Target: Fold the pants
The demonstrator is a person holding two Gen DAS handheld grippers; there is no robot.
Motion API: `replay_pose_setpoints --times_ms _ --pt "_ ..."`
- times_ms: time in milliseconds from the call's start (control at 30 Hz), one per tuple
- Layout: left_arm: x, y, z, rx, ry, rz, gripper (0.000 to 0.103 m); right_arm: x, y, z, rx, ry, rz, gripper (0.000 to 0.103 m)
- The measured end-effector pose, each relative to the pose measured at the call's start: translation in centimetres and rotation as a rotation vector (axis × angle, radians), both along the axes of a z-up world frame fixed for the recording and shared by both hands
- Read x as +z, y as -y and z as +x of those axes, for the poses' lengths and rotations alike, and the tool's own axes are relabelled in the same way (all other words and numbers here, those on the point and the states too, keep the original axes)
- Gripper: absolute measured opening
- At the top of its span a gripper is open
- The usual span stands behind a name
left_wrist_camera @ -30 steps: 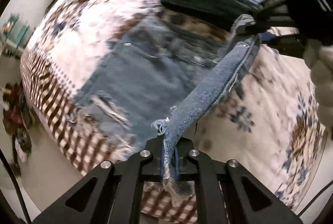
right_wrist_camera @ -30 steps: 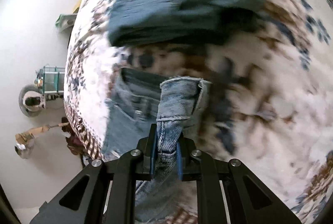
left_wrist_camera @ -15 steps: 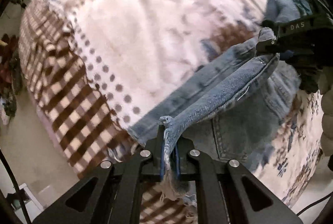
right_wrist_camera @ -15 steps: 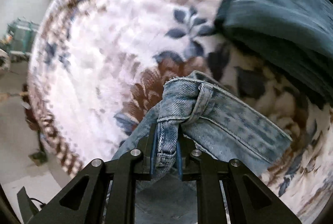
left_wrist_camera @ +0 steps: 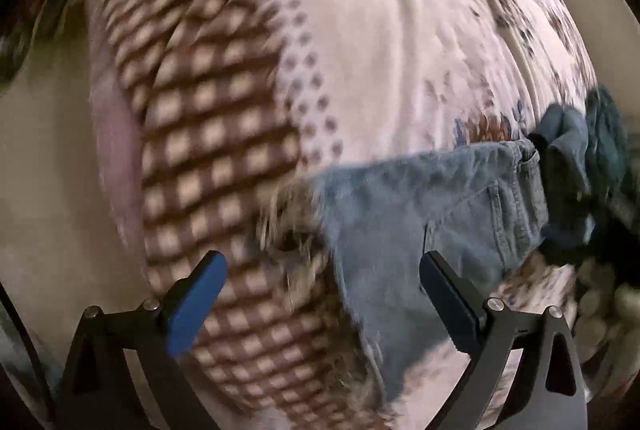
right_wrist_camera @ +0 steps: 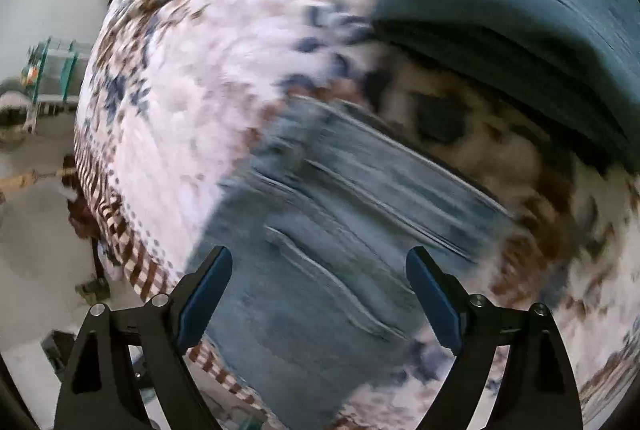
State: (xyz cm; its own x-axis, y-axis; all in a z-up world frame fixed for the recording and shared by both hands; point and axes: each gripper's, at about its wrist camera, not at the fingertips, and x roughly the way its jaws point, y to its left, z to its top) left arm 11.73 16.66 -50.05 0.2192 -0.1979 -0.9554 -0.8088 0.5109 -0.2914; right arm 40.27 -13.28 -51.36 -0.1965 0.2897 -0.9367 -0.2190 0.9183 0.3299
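On the patterned bedspread [left_wrist_camera: 360, 42], jeans [left_wrist_camera: 420, 214] lie flat, motion-blurred; frayed hem at 6 o'clock indistinct. Left tongs [left_wrist_camera: 324, 286] and right tongs [right_wrist_camera: 320, 282] gape wide, empty. Dark folded garment [right_wrist_camera: 520, 2] at 1 o'clock, cut off.

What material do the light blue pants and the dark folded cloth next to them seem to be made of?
The pants look like washed denim: faded blue, stitched seams, a frayed hem. The dark cloth looks like a heavier teal fabric, matte, stacked in thick folds; blur hides its weave, so I cannot tell more.
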Motion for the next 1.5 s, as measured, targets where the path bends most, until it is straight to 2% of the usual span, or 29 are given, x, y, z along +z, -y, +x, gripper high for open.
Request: replay_pose_setpoints --times_ms 133,233,300,433,500,567,667,767,900,1033,1133,1167,1200,1300,1333,1367,1467,1500 --pt "-1.1 3.5 -2.6 0.111 -0.007 -0.126 0.098 -2.1 5.6 -0.7 -0.094 -0.042 -0.007 0.091" --pt "-1.8 6.8 -4.0 0.187 -0.007 -0.23 0.097 -4.2 8.1 -1.5 -0.118 -0.085 0.007 0.091" --pt "-2.3 9.0 -4.3 0.23 0.001 -0.307 0.097 -5.4 9.3 -2.3 -0.104 -0.107 0.022 0.091" --pt "-3.6 13.6 -4.5 0.294 -0.02 -0.413 0.097 -6.4 11.1 -3.5 -0.062 -0.127 0.034 0.091" --pt "-4.4 15.3 -4.5 0.348 0.005 -0.482 0.097 -6.5 11.9 -3.9 -0.036 -0.129 0.039 0.091" --pt "-5.4 16.1 -4.5 0.398 0.027 -0.521 0.095 -6.7 12.5 -4.1 -0.013 -0.131 0.048 0.091" --pt "-7.4 15.8 -4.0 0.529 0.089 -0.555 0.093 -7.1 12.6 -3.9 0.019 -0.134 0.061 0.091" --pt "-8.7 14.7 -3.9 0.619 0.121 -0.568 0.093 -7.6 12.5 -3.4 0.035 -0.133 0.103 0.091" --pt "-9.6 14.1 -4.9 0.764 0.16 -0.594 0.093 -8.5 11.7 -2.3 -0.007 -0.139 0.185 0.091" --pt "-8.2 14.0 -5.1 0.798 0.196 -0.55 0.093 -9.1 12.0 -1.6 -0.089 -0.152 0.312 0.091" --pt "-7.8 14.1 -5.0 0.813 0.196 -0.516 0.081 -8.8 12.8 -0.9 -0.165 -0.152 0.417 0.091" --pt "-7.8 14.2 -4.8 0.824 0.198 -0.505 0.072 -9.1 12.8 -0.7 -0.179 -0.158 0.419 0.091" --pt "-7.8 13.9 -4.9 0.83 0.202 -0.492 0.058 -9.6 12.4 -0.2 -0.185 -0.167 0.41 0.091" --pt "-7.8 12.9 -4.3 0.81 0.205 -0.449 0.034 -11.1 11.6 0.5 -0.19 -0.177 0.388 0.091" --pt "-7.8 12.6 -3.5 0.777 0.197 -0.43 0.032 -11.1 11.4 0.6 -0.192 -0.161 0.397 0.088" --pt "-7.5 12.4 -2.9 0.749 0.203 -0.414 0.028 -10.6 11.3 0.6 -0.193 -0.121 0.407 0.058" --pt "-5.7 11.4 -2.2 0.643 0.235 -0.357 0.022 -9.3 11.1 0.1 -0.178 -0.055 0.392 0.04" --pt "-5.2 11.4 -2.1 0.624 0.243 -0.349 0.02 -8.8 11.2 -0.2 -0.188 -0.048 0.393 0.038"
